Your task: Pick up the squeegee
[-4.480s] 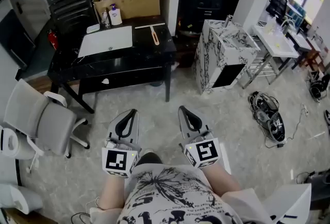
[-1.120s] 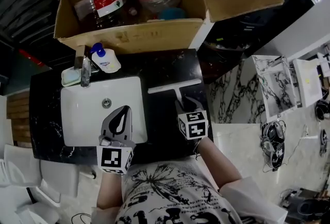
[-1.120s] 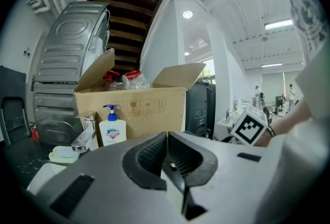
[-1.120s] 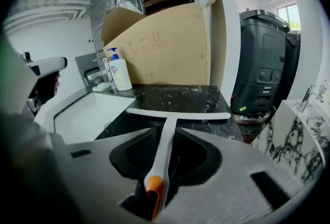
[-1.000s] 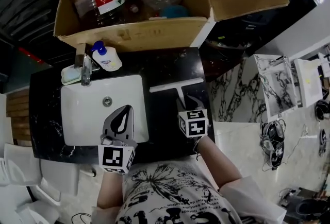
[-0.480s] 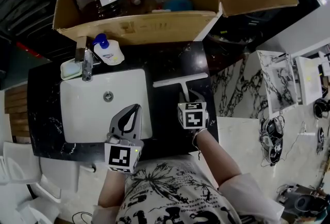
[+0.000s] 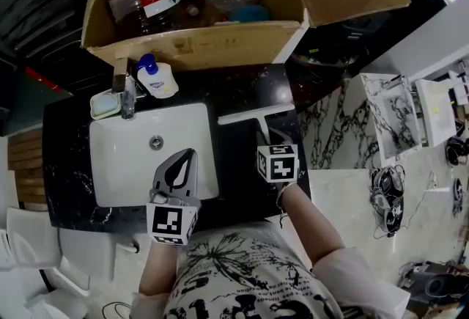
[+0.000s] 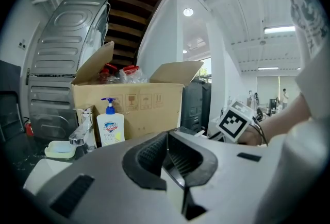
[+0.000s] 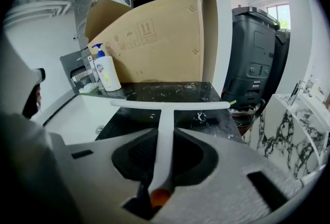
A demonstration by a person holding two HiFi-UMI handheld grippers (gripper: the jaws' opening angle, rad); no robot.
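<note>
Squeegee [image 7: 255, 114] lying flat on black counter [image 7: 238, 90], right of sink [image 7: 124, 163]. Blade [image 9: 170, 106] lying at far end, handle [image 9: 161, 135] pointing near.

Right gripper [image 7: 264, 140]: jaws just closing, handle running between them, pads seeming to press it near orange end.

Left gripper [image 7: 187, 160] hovering over sink's near edge, jaws together, holding nothing.

Reach and grasp looking done. Lift remaining; blade seeming not yet off counter.
</note>
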